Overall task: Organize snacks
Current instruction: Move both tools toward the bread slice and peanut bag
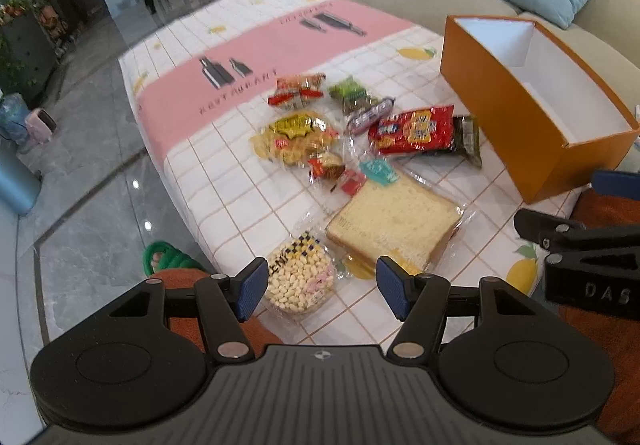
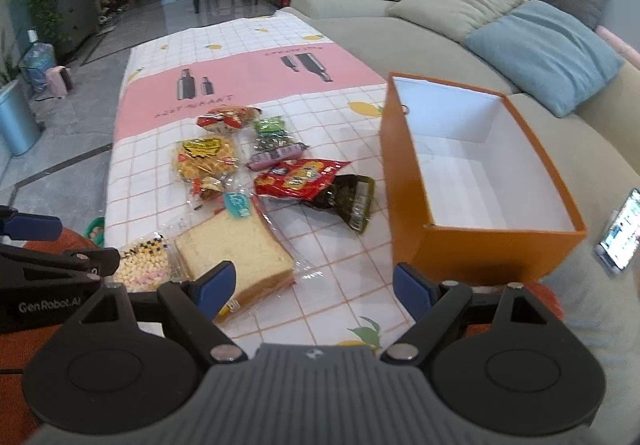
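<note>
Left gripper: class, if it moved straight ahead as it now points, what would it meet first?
Probably the puffed-snack bag, lying between the open left gripper jaws; the bread is next. Depth is uncertain.

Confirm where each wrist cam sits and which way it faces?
Left wrist: on the left gripper, low at the table's near edge, facing the puffed-snack bag and bread; right gripper at right edge, person's sandalled foot below.
Right wrist: on the right gripper, facing the bread and the empty orange box; left gripper at left edge.
Shared: snack pile, box, tablecloth, sofa; both grippers open.
</note>
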Action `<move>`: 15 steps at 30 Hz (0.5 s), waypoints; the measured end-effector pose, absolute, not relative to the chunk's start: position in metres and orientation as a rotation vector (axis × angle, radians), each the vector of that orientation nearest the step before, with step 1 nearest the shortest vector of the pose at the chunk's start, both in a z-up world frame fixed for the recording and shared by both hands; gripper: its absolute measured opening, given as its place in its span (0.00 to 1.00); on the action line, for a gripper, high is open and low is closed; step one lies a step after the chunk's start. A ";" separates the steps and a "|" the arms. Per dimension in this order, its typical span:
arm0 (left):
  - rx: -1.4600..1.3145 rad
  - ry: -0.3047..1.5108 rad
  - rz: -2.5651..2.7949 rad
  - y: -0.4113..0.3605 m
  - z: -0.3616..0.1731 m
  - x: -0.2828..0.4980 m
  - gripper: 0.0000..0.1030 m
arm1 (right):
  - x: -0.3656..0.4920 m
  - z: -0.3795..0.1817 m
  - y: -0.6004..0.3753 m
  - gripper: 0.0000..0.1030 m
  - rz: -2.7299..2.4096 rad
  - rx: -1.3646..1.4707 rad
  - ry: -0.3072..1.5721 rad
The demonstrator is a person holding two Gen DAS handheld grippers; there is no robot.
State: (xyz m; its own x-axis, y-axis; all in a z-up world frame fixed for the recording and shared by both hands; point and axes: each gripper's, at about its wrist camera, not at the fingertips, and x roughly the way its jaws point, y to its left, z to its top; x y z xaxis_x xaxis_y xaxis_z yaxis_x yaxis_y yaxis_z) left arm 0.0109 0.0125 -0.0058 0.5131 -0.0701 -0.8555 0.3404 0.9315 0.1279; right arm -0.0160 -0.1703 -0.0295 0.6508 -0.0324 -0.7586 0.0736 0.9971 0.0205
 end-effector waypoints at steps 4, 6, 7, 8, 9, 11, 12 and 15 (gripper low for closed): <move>0.207 1.106 -0.232 0.031 -0.019 0.035 0.71 | 0.005 -0.042 -0.175 0.81 0.026 0.075 0.902; 0.187 1.145 -0.216 0.038 -0.029 0.044 0.71 | 0.016 -0.051 -0.177 0.81 0.086 0.105 0.931; 0.182 1.165 -0.215 0.040 -0.033 0.049 0.71 | 0.022 -0.057 -0.176 0.81 0.137 0.121 0.947; 0.175 1.182 -0.218 0.043 -0.037 0.052 0.71 | 0.026 -0.062 -0.175 0.81 0.172 0.124 0.957; 0.167 1.198 -0.222 0.044 -0.041 0.055 0.71 | 0.029 -0.066 -0.172 0.82 0.211 0.123 0.968; 0.157 1.226 -0.221 0.047 -0.049 0.061 0.71 | 0.039 -0.078 -0.163 0.82 0.275 0.096 0.996; 0.158 1.231 -0.217 0.049 -0.052 0.064 0.71 | 0.043 -0.081 -0.161 0.84 0.292 0.086 1.003; 0.170 1.252 -0.211 0.048 -0.062 0.073 0.71 | 0.054 -0.093 -0.152 0.90 0.321 0.010 1.002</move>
